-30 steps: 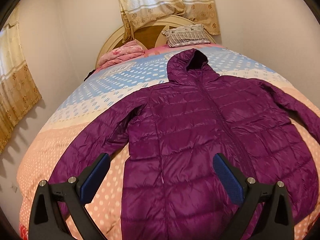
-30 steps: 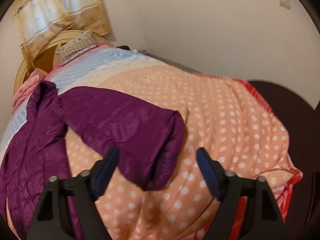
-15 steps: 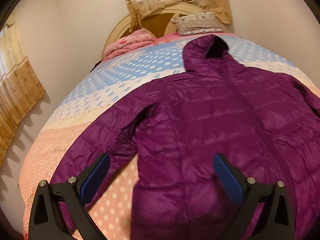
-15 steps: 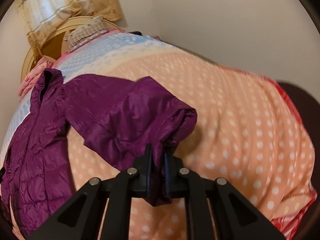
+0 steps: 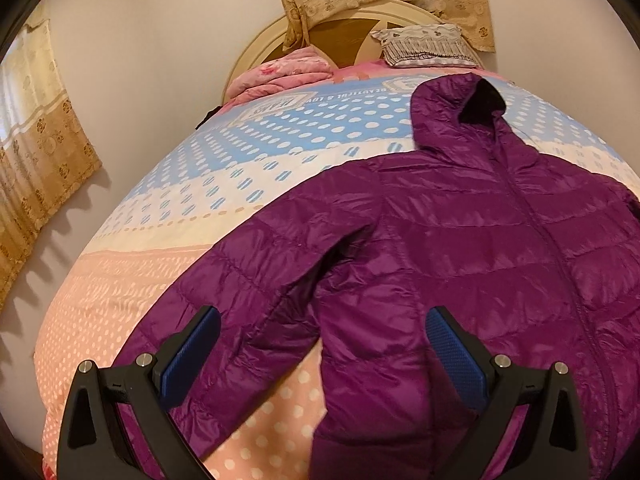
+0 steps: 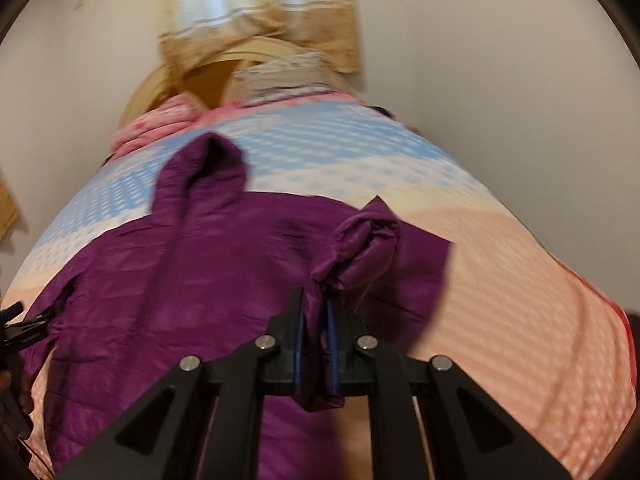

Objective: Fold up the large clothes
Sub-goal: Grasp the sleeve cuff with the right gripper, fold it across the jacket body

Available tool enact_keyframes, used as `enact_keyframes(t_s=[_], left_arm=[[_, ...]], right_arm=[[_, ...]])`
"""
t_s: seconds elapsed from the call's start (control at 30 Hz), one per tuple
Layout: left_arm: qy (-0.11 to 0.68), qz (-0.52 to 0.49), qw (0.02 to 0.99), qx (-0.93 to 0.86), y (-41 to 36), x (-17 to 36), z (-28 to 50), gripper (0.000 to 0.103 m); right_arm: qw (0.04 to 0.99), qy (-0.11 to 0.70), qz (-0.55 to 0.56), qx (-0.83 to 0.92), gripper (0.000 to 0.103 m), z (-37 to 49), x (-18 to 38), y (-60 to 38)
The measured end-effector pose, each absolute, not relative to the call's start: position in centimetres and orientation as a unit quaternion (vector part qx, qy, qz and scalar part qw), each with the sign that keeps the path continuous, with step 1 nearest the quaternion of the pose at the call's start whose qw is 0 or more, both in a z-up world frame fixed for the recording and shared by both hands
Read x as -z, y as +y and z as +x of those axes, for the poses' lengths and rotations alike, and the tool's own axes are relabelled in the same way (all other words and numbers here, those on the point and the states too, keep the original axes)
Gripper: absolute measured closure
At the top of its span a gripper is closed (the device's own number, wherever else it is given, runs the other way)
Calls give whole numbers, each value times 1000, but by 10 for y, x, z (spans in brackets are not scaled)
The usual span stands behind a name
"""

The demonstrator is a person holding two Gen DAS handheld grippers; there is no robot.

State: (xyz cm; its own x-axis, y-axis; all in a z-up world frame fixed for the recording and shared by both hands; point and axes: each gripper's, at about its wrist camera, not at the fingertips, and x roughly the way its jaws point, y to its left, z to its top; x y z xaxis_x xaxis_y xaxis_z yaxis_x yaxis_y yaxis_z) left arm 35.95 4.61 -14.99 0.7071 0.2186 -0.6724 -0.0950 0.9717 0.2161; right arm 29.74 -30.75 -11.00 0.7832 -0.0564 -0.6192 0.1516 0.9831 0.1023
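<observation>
A purple hooded puffer jacket (image 5: 460, 248) lies face up on the bed, hood toward the headboard. My left gripper (image 5: 320, 344) is open and hovers above the jacket's left sleeve (image 5: 248, 280) and armpit, holding nothing. In the right wrist view the jacket (image 6: 192, 280) shows blurred. My right gripper (image 6: 318, 340) is shut on the cuff of the right sleeve (image 6: 368, 248) and holds it lifted and bunched above the jacket's body. The left gripper also shows at the left edge of the right wrist view (image 6: 24, 320).
The bed (image 5: 200, 208) has a dotted cover in blue, cream and peach bands. A pink folded quilt (image 5: 288, 72) and a patterned pillow (image 5: 424, 46) lie by the round headboard. Walls and curtains close in on the sides.
My right gripper closed on the right sleeve cuff and has swung it up and inward over the jacket. My left gripper has moved left toward the left sleeve, still open.
</observation>
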Motion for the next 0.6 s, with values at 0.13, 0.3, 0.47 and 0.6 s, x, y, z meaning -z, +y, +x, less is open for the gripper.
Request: enact_keyframes(t_s=[0.13,0.3,0.47,0.6], left_arm=[[376,79,919,-91,55,154,365,1],[387,67,915,-90,67,162,371,1],[399,64,910,-92,75,173,375,1],[405,57,908,-89,77,173,377,1]], right_arm=[[945,324,43,9,91,327,113,-258],[941,335,18,-29,91,358,135,-209],[925,375,18,-60,87,384,170,-181],[932,354,40,-75,33,373,169,-176]])
